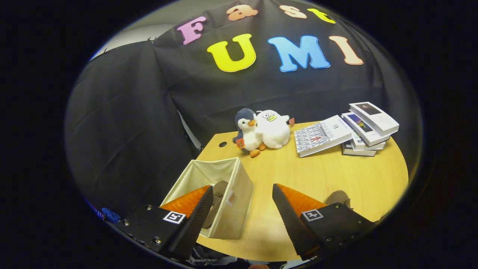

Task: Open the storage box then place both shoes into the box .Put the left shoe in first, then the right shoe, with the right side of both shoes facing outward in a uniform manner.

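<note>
Spread wide and holding nothing, the gripper [242, 207] hovers above the near edge of the wooden table [321, 175], looking down at a slant. Behind its left finger [198, 213] stands the storage box [239, 194], open at the top, its long axis running away from the camera toward the booth wall. One brown shoe [216, 203] lies inside it lengthwise, partly hidden by that finger; which way its toe points cannot be told. Just beyond the right finger [287, 216], the second shoe [338, 197] rests on the table, mostly hidden. Farther back sit two plush toys [261, 130] and a pile of books [347, 130].
</note>
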Action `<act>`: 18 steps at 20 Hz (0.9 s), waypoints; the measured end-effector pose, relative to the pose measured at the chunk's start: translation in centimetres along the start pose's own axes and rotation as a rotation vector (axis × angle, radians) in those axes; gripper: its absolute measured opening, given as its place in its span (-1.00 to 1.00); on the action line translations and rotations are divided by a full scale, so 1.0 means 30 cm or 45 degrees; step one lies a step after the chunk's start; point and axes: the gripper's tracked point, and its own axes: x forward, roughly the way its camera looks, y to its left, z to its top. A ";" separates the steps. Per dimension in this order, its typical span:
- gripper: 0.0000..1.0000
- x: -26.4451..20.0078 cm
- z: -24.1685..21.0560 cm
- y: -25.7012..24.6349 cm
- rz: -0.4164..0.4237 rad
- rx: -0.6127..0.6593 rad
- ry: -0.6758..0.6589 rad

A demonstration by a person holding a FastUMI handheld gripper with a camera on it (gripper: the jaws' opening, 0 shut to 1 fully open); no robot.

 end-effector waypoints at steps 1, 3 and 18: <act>0.95 -0.008 0.003 -0.031 -0.014 0.000 -0.002; 0.95 -0.025 0.004 -0.093 -0.044 0.000 -0.002; 0.95 -0.114 -0.152 -0.538 -0.237 -0.031 0.099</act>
